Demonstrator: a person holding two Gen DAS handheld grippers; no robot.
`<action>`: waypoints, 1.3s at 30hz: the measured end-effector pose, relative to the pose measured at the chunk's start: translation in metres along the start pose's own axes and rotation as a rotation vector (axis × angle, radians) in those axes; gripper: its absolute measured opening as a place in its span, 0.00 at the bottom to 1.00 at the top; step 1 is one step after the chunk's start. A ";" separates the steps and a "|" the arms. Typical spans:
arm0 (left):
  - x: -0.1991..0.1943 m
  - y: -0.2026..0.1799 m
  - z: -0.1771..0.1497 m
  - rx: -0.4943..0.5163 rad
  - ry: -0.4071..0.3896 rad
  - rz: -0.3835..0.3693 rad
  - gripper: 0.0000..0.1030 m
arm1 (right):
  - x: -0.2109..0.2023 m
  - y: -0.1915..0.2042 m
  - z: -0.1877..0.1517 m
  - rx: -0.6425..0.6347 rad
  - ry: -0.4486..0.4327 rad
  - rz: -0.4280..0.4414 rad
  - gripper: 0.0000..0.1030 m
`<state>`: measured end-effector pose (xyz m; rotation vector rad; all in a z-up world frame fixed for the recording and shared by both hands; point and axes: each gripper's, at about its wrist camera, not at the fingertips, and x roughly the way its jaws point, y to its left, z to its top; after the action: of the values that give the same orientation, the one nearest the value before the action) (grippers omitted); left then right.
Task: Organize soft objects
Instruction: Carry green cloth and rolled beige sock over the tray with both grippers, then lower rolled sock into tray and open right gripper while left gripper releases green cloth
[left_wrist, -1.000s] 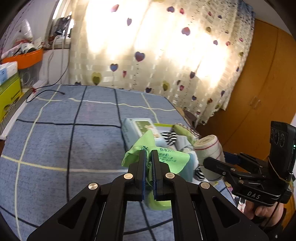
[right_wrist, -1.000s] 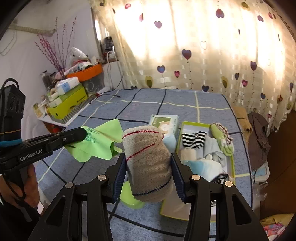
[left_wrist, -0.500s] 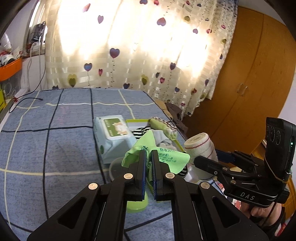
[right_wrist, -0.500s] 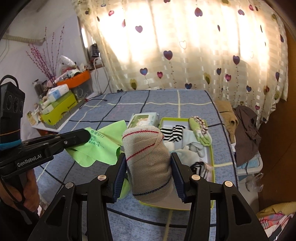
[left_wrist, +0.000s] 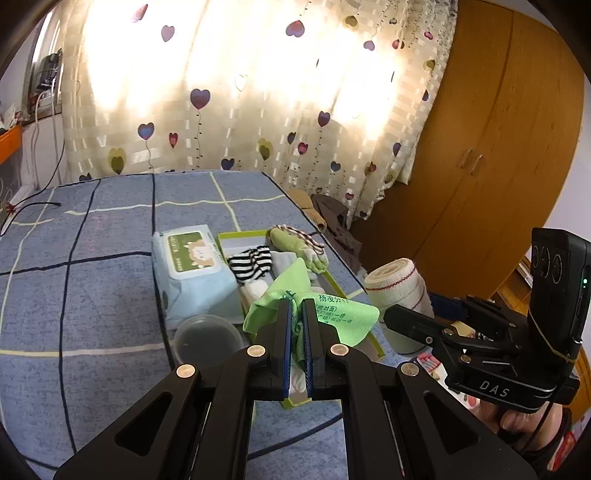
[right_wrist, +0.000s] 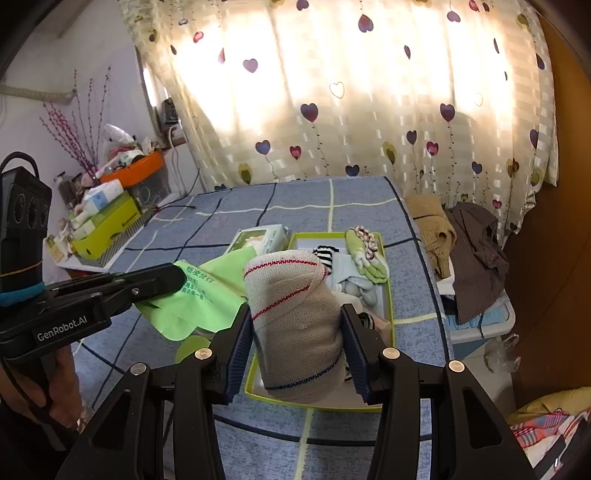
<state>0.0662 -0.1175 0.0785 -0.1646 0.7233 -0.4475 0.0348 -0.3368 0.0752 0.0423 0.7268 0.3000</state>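
The left hand-held gripper is clenched on a thin, light green cloth with printed characters, which bunches between its pads and hangs in the air over the near end of a shallow, green-rimmed rectangular box. The right hand-held gripper is grasping a roll of beige elastic bandage with red and blue stitched lines, its pads pressing the roll's sides above the box's near edge. The box sits on a bed covered by a blue sheet with dark and pale grid lines and already holds a black-and-white striped sock, a green glove with striped cuff and some pale items. A pale blue pack of wet wipes lies just left of the box, and a clear round plastic lid rests near it.

The likely risks come from both loads converging on the same crowded box. The cloth is limp and held by one bunched corner, so it could drape over the rim or onto the lid rather than land inside. The bandage is round and could roll off the heaped contents or over the low wall once let go. With the two tools near each other, one could snag the hanging cloth.
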 end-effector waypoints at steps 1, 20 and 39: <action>0.002 -0.002 0.000 0.001 0.004 -0.001 0.05 | 0.000 -0.002 -0.001 0.003 0.001 0.000 0.44; 0.048 -0.020 -0.011 0.029 0.106 -0.025 0.05 | 0.009 -0.051 -0.015 0.089 0.034 -0.043 0.44; 0.097 -0.020 -0.040 0.051 0.248 0.012 0.05 | 0.077 -0.062 -0.042 0.130 0.188 -0.008 0.45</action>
<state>0.0970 -0.1789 -0.0036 -0.0574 0.9543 -0.4797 0.0772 -0.3774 -0.0151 0.1355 0.9327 0.2513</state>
